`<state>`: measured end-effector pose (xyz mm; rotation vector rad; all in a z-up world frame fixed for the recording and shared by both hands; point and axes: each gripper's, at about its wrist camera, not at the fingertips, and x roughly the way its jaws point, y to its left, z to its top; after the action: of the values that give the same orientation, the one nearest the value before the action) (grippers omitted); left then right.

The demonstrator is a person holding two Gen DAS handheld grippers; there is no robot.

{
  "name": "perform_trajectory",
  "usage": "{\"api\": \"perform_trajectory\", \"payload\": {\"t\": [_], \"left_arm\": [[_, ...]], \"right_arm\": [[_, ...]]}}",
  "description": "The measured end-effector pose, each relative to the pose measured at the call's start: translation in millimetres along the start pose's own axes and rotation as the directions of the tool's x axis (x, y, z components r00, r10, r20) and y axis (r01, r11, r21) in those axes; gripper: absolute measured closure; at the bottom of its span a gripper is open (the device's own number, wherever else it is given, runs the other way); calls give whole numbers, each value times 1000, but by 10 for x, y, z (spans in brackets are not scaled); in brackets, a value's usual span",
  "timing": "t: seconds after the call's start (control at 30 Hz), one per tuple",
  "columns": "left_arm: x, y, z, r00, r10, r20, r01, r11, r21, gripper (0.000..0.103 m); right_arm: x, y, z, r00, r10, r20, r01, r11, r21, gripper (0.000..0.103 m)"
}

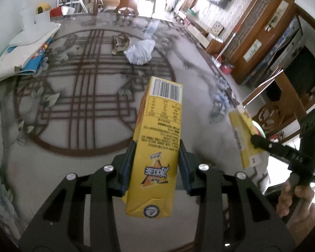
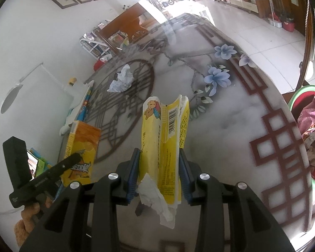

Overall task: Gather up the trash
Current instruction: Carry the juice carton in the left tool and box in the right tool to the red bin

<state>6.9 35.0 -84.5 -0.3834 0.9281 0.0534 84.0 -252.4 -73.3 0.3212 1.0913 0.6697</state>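
Observation:
My left gripper [image 1: 157, 147] is shut on a tall yellow snack box [image 1: 157, 136] with a barcode at its far end, held above the round patterned table [image 1: 77, 109]. My right gripper [image 2: 159, 153] is shut on a torn yellow wrapper [image 2: 166, 134] with a bear picture, also above the table. Each view shows the other gripper from the side: the right one with its wrapper [image 1: 244, 138] at the right, the left one with its orange-yellow box [image 2: 82, 147] at the left. A crumpled white paper [image 1: 139, 52] lies on the far part of the table, seen too in the right wrist view [image 2: 121, 79].
A red bin with a green rim [image 2: 300, 96], holding pink wrappers [image 2: 310, 124], stands beside the table at the right. Folded cloth and a blue book [image 1: 29, 52] lie at the table's left edge. A small brownish scrap [image 1: 119, 43] lies by the paper. Wooden furniture [image 1: 262, 42] lines the room's right.

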Motion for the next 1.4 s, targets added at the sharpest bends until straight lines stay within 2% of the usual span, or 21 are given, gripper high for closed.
{"api": "perform_trajectory", "payload": {"t": [0.2,0.4,0.87,1.1,1.4], "left_arm": [[-95,-137,57,998,-34,61,36,999,-28,66],[-100,-351,111,992,-80,96,85,995,-46,66],[-122,-788,149,980,-125,158,134,990,-47,66],[-112,-1039,162,973,-146,181,156,987,-43,66],[39,-1230,151,977,-150,151,156,987,-32,66]], "right_arm": [[-29,8,22,1000,-16,27,17,1000,-8,68],[-111,25,37,995,-61,76,65,997,-43,68],[-372,-78,106,976,-108,189,118,992,-43,68],[-540,-185,127,973,-89,215,94,996,-12,68],[-804,-350,130,969,-65,238,61,998,27,68]]}}
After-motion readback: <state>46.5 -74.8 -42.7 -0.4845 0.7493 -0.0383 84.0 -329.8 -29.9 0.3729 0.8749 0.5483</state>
